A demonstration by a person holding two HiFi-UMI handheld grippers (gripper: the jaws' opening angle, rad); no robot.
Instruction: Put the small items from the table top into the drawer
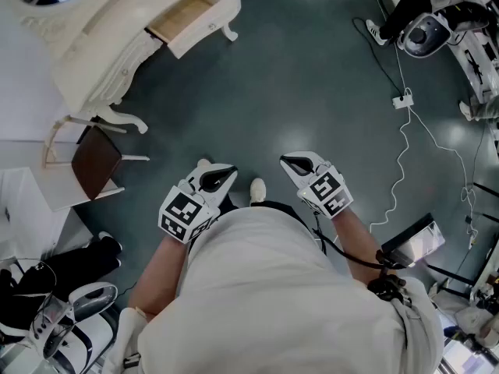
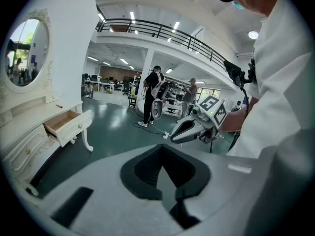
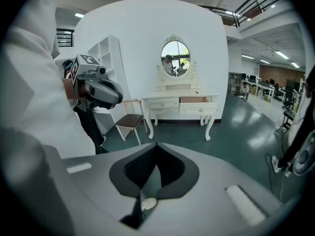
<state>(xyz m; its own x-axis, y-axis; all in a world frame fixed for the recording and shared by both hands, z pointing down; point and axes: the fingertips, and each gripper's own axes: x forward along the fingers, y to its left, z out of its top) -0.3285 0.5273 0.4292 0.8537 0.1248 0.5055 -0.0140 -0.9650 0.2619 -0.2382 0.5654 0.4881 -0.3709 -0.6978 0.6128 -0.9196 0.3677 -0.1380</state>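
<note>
The white dressing table (image 1: 93,45) stands far off at the upper left, its right drawer (image 1: 183,15) pulled open and showing a bare wooden bottom. A small red item (image 2: 59,106) lies on the table top; other items are too small to make out. My left gripper (image 1: 231,170) and right gripper (image 1: 284,160) hang side by side in front of the person's body, above the green floor and well away from the table. Both are shut with nothing between their jaws. The right gripper view shows the table (image 3: 167,103), the open drawer (image 3: 197,101) and the oval mirror (image 3: 175,58) across the room.
A white chair with a brown seat (image 1: 95,164) stands left of the table's front. A white cable and power strip (image 1: 403,100) trail over the floor at right. Robot equipment (image 1: 425,29) and bystanders (image 2: 150,95) stand farther off.
</note>
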